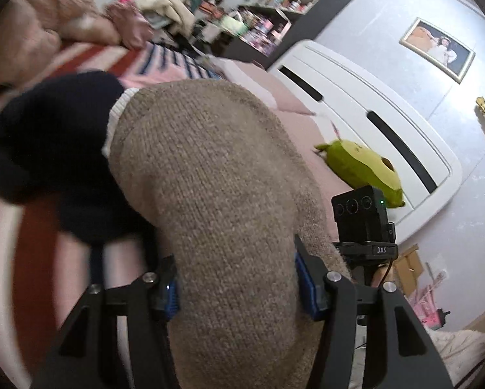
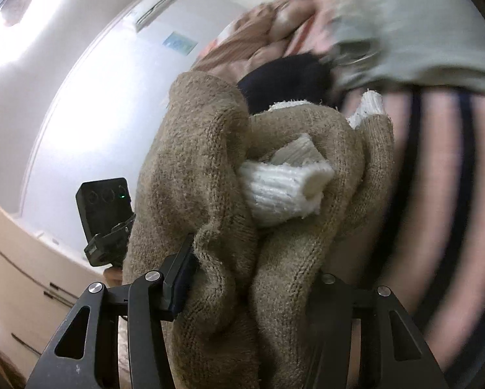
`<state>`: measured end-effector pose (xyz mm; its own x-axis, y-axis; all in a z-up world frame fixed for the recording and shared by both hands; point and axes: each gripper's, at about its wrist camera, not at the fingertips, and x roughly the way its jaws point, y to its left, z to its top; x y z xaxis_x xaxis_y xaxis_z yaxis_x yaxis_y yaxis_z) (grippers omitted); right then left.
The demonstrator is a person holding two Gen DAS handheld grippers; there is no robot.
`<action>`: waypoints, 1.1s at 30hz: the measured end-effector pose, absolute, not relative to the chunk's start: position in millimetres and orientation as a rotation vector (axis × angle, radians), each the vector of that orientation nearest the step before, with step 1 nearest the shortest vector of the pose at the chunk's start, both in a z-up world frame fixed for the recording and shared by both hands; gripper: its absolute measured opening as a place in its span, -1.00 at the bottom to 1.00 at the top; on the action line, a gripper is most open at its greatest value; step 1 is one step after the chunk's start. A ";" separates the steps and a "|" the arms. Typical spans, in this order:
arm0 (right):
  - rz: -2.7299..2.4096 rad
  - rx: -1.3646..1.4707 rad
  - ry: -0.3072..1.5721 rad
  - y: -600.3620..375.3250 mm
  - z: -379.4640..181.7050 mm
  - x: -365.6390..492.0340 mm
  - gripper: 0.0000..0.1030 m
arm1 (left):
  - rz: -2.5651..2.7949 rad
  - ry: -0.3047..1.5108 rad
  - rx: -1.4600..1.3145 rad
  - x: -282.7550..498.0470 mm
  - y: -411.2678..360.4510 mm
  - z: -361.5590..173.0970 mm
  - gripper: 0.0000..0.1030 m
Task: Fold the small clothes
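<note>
A small tan knit sweater (image 1: pixel 216 194) with a white ribbed band and a dark navy part (image 1: pixel 51 149) fills the left wrist view. My left gripper (image 1: pixel 239 288) is shut on the tan knit, held above a pink bed. In the right wrist view the same tan sweater (image 2: pixel 210 220) is bunched, with a white ribbed cuff (image 2: pixel 281 188) poking out. My right gripper (image 2: pixel 252 278) is shut on the tan knit; its right finger is hidden under the cloth. The other gripper's black camera box (image 1: pixel 362 214) shows beside the sweater.
The pink bed sheet (image 1: pixel 307 123) carries a striped pink garment (image 1: pixel 164 61), a pile of beige clothes (image 1: pixel 44 22) and a green plush toy (image 1: pixel 362 165). A white headboard (image 1: pixel 372 103), shelves (image 1: pixel 274 9) and a wall picture (image 1: pixel 437 48) stand behind. A grey garment (image 2: pixel 420 32) lies at upper right.
</note>
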<state>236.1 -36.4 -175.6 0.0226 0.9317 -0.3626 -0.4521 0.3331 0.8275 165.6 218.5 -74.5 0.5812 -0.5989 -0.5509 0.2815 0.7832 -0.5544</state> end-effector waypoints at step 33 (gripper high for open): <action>1.125 0.200 1.164 156.2 -162.7 219.3 0.19 | 0.030 0.809 -0.452 108.1 432.5 -118.0 0.47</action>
